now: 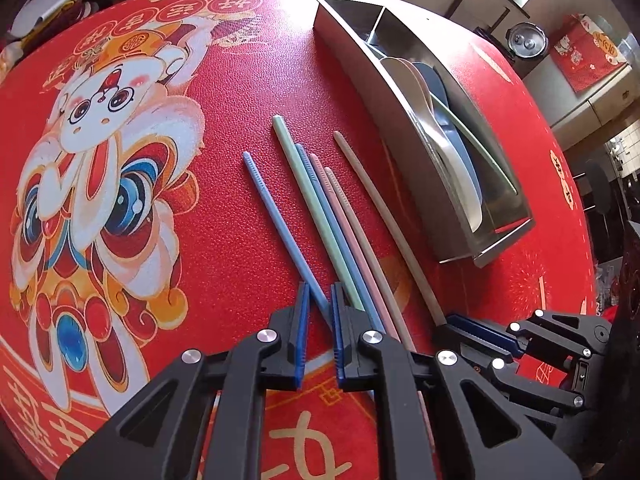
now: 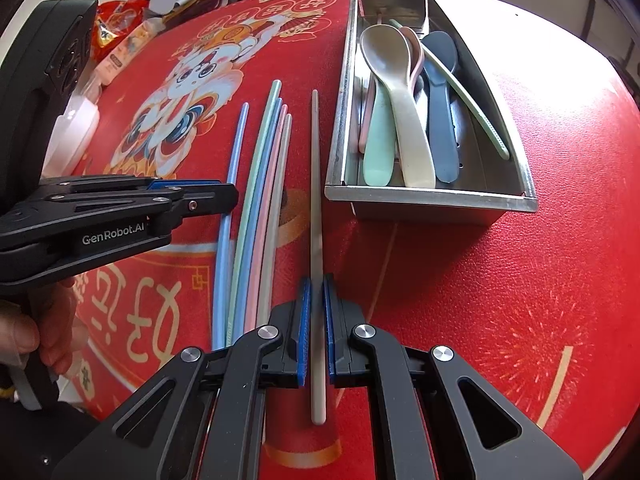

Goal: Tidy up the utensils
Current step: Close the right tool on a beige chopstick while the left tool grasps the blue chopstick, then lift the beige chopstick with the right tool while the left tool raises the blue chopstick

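Several chopsticks lie side by side on the red tablecloth (image 1: pixel 248 92). My left gripper (image 1: pixel 320 292) is shut on the near end of the leftmost blue chopstick (image 1: pixel 272 216), which crosses slantwise between the pads. The right wrist view shows that left gripper (image 2: pixel 234 196) from the side, over the same blue chopstick (image 2: pixel 232 168). My right gripper (image 2: pixel 317 280) is shut on the beige chopstick (image 2: pixel 316 184), which lies apart to the right, nearest the steel tray (image 2: pixel 428 196). Green, blue, pink and grey chopsticks (image 2: pixel 264 184) lie bunched between the two held ones. Several spoons (image 2: pixel 400 120) and a green chopstick (image 2: pixel 468 96) rest in the tray.
The tray (image 1: pixel 360 60) has a divided far compartment. Snack packets (image 2: pixel 116 44) and a white bottle (image 2: pixel 76 128) sit at the table's left edge. A person's hand (image 2: pixel 24 328) holds the left gripper's handle. A pot (image 1: pixel 526 42) stands on a counter beyond the table.
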The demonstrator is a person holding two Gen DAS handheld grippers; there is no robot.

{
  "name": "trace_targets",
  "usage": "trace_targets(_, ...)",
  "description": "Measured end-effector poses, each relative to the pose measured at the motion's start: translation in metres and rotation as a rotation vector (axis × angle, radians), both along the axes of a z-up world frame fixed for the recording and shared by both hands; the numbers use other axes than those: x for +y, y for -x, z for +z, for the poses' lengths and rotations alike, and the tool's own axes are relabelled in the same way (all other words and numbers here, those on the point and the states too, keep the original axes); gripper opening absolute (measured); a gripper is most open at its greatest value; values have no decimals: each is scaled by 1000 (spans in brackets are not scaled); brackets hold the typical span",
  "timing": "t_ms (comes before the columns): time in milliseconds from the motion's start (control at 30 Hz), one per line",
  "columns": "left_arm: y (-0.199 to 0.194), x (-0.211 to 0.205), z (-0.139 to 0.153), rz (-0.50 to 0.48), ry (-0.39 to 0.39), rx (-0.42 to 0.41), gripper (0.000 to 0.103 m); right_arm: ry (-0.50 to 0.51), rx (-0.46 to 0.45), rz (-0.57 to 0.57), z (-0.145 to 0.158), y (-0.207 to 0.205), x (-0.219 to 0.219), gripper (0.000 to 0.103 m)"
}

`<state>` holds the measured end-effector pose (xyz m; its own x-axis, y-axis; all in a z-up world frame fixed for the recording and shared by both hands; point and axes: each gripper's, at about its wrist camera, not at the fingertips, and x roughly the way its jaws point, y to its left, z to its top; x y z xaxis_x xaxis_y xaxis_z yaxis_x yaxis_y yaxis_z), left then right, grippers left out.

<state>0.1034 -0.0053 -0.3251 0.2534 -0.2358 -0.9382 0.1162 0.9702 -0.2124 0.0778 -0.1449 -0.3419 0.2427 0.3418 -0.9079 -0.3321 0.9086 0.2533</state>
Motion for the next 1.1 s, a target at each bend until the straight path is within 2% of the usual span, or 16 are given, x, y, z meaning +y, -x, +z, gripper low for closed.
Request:
trace_targets(67, -1, 2, -1, -10, 3, 2, 9, -2, 1, 0, 0, 0, 0, 7)
trace_targets(167, -5, 11, 1, -32, -38, 0, 8, -5, 3, -2, 0, 0, 0, 7)
trace_targets(300, -8, 35, 2, 8, -72, -6, 8, -15, 7, -13, 0, 0, -2, 7)
trace_targets(600, 19, 60, -2, 104, 37, 62, 10, -8, 0, -29, 0, 1, -1, 7)
trace_targets(800, 20, 54, -1, 127, 13, 47, 13, 8, -9, -29, 0, 0, 2, 7)
trace_targets(933, 15, 42, 1, 101, -32, 17, 14, 9, -10, -30, 0, 0, 3, 7)
trace_targets(1100, 9, 29, 2, 1, -92, -32, 13, 11, -10, -31, 0, 0, 3, 7)
